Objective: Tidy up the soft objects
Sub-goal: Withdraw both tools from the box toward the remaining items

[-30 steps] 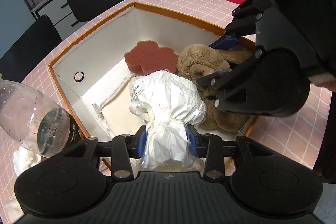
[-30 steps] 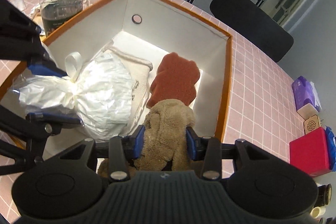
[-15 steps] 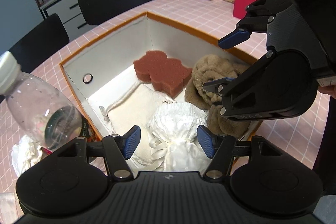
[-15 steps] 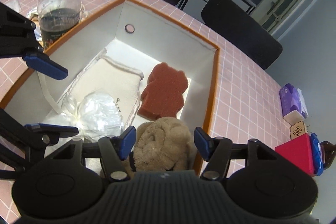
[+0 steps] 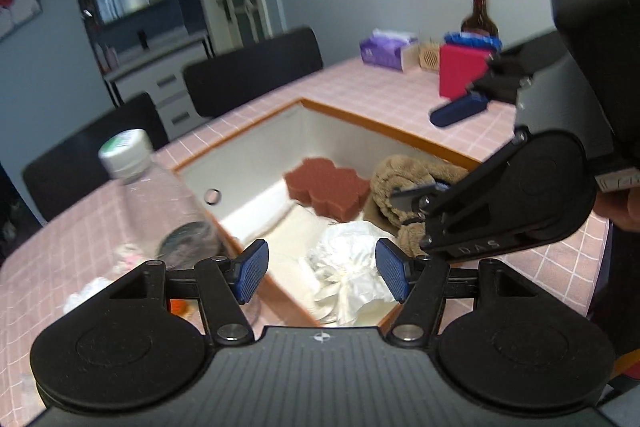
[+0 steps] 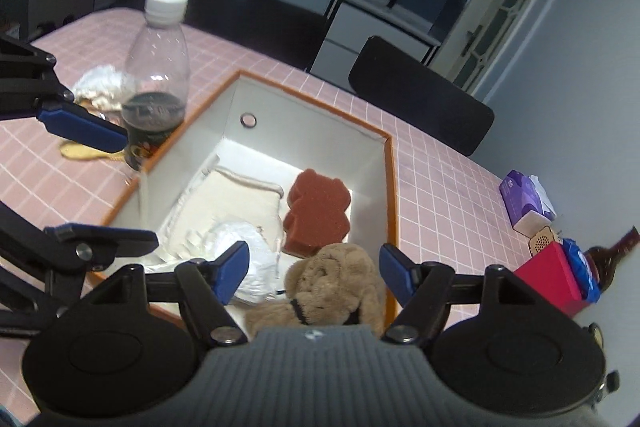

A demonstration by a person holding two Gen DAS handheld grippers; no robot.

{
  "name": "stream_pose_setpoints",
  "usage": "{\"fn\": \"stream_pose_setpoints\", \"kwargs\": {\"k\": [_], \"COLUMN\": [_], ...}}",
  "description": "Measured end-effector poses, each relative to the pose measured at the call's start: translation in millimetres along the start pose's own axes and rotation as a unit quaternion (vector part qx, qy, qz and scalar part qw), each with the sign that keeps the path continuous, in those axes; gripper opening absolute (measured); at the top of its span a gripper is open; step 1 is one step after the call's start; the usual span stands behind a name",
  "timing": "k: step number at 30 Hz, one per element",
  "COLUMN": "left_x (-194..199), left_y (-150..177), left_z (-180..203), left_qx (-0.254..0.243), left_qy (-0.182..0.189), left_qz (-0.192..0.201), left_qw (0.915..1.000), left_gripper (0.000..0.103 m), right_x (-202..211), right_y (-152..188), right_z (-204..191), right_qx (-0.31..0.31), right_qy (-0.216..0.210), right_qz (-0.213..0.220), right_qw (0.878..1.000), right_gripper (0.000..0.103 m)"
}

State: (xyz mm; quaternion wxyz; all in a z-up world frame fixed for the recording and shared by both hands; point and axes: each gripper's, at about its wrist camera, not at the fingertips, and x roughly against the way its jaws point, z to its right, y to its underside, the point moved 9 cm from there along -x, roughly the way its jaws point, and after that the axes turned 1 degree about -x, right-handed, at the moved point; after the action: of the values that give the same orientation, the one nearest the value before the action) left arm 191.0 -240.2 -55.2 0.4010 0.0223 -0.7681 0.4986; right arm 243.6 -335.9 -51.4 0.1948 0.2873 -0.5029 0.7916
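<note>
An orange-rimmed white box (image 5: 360,121) (image 6: 388,163) sits on the pink tiled table. In it lie a white tied bag (image 5: 352,263) (image 6: 244,247), a brown plush toy (image 5: 404,179) (image 6: 332,283), a reddish bear-shaped sponge (image 5: 326,185) (image 6: 316,211) and a cream cloth (image 6: 232,199). My left gripper (image 5: 322,273) is open and empty, raised above the bag. My right gripper (image 6: 314,273) is open and empty, raised above the plush; it also shows in the left wrist view (image 5: 444,151).
A clear bottle with dark liquid (image 5: 160,203) (image 6: 158,79) stands by the box's left edge, with crumpled white paper (image 6: 100,83) beside it. A red box (image 5: 460,75) (image 6: 552,279), purple tissue pack (image 5: 386,51) and brown bottle (image 5: 479,15) stand far right. Black chairs (image 5: 252,71) line the table.
Both grippers opened, releasing the white bag and the plush into the box, then lifted and pulled back from it.
</note>
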Motion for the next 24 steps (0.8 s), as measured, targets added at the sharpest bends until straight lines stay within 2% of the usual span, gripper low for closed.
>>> {"fn": "stream_pose_setpoints", "kwargs": {"k": [4, 6, 9, 11, 14, 17, 20, 24], "left_x": [26, 38, 52, 57, 67, 75, 81, 90], "left_y": [14, 22, 37, 49, 66, 83, 100, 122], "left_z": [-11, -18, -29, -38, -51, -66, -81, -104], "left_qx": [0.014, 0.027, 0.050, 0.069, 0.092, 0.110, 0.128, 0.156], "left_qy": [-0.011, -0.014, -0.010, -0.013, -0.019, -0.042, -0.069, -0.084], "left_qz": [0.039, 0.059, 0.085, 0.089, 0.099, 0.107, 0.107, 0.103], "left_qw": [0.9991, 0.9978, 0.9951, 0.9936, 0.9906, 0.9873, 0.9835, 0.9788], "left_gripper": [0.073, 0.073, 0.073, 0.073, 0.073, 0.073, 0.073, 0.073], "right_x": [24, 37, 50, 57, 59, 57, 52, 46], "right_y": [1, 1, 0, 0, 3, 6, 8, 2], "right_z": [-21, -33, -52, -64, -80, -98, -119, -149], "right_qx": [-0.041, -0.060, -0.077, -0.086, -0.092, -0.096, -0.099, -0.092], "right_qy": [-0.020, -0.032, -0.042, -0.050, -0.037, -0.033, -0.050, -0.076], "right_qz": [0.034, 0.056, 0.080, 0.098, 0.115, 0.126, 0.129, 0.136], "right_qw": [0.998, 0.996, 0.993, 0.990, 0.988, 0.987, 0.985, 0.984], "right_gripper": [0.073, 0.079, 0.079, 0.079, 0.080, 0.080, 0.080, 0.080]}}
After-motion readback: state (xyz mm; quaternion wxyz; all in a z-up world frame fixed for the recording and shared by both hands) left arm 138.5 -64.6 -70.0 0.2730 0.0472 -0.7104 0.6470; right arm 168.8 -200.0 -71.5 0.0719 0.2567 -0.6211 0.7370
